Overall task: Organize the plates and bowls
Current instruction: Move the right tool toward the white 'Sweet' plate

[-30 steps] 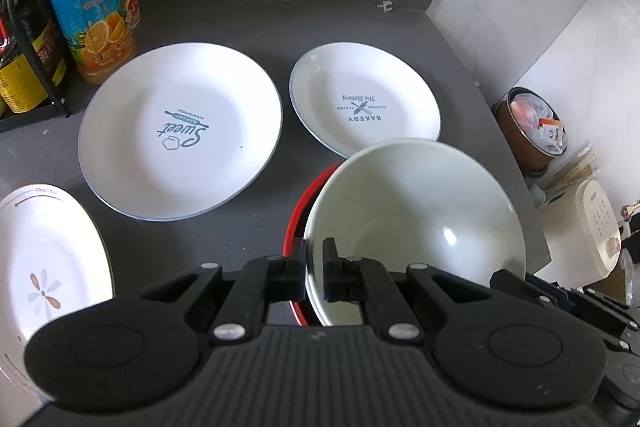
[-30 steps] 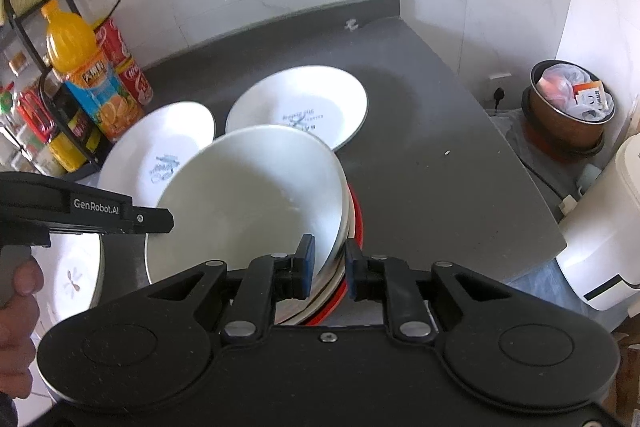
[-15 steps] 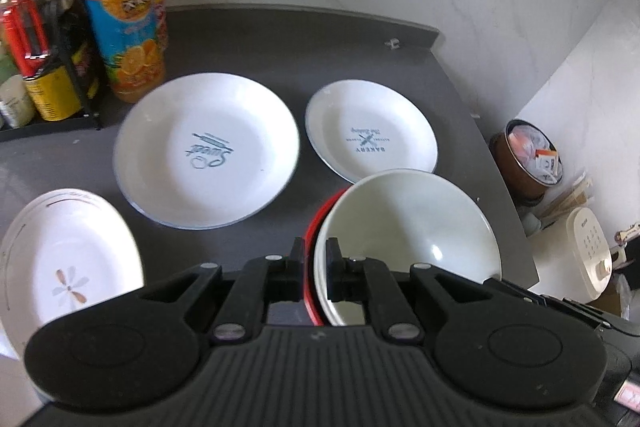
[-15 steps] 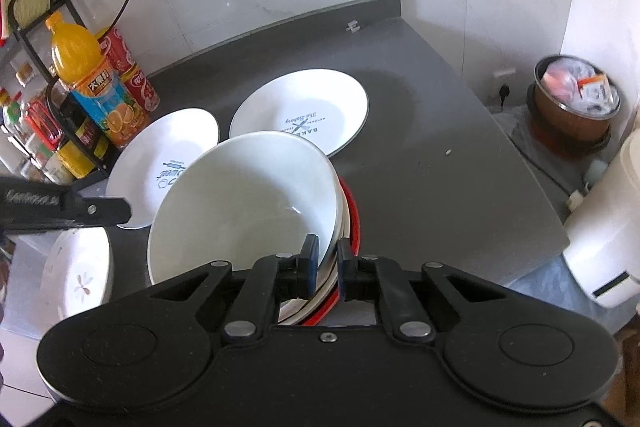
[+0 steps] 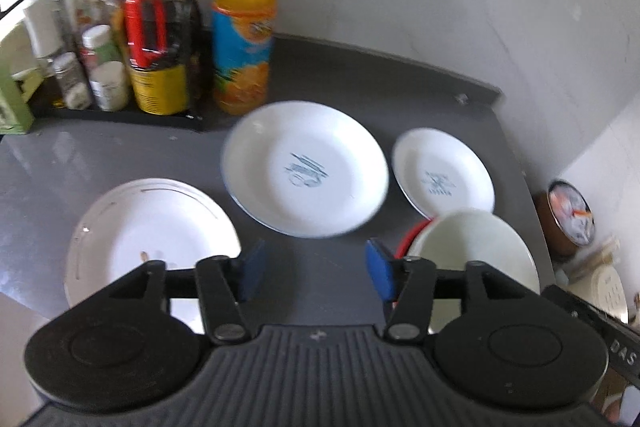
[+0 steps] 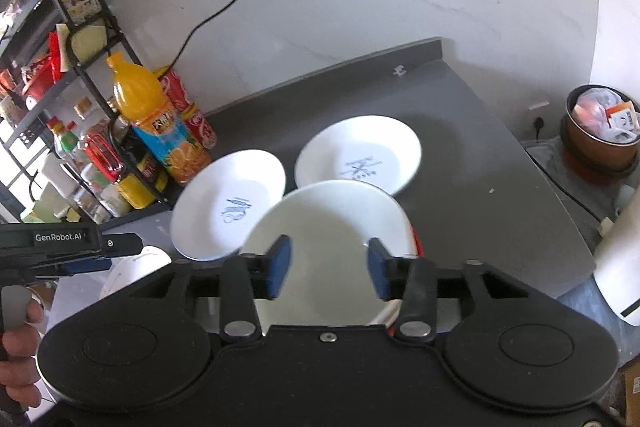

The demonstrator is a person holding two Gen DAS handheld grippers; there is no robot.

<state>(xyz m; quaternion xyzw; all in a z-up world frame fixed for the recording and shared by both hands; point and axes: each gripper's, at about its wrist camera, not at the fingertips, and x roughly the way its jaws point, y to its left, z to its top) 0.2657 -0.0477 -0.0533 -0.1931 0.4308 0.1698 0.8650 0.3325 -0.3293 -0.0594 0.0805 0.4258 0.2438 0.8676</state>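
A stack of white bowls (image 5: 476,251) (image 6: 332,223) with a red one at the bottom sits at the counter's near right. My left gripper (image 5: 316,267) is open and raised, to the left of the stack, holding nothing. My right gripper (image 6: 326,265) is open above the stack's near rim, apart from it. A large blue-rimmed plate (image 5: 306,169) (image 6: 228,205) lies mid-counter, a smaller "Bakery" plate (image 5: 442,175) (image 6: 360,155) to its right. A flower-patterned plate (image 5: 152,239) lies at the near left.
An orange juice bottle (image 5: 244,15) (image 6: 154,123) and a black rack of bottles and jars (image 5: 120,39) stand at the back left. A brown bin (image 6: 604,131) and a white appliance (image 6: 620,259) sit beyond the counter's right edge. A hand (image 6: 16,343) holds the left gripper's handle.
Both grippers let go of the bowl stack's rim, opened wide and pulled up and back. The left one swung leftward; the stack now rests on the counter.
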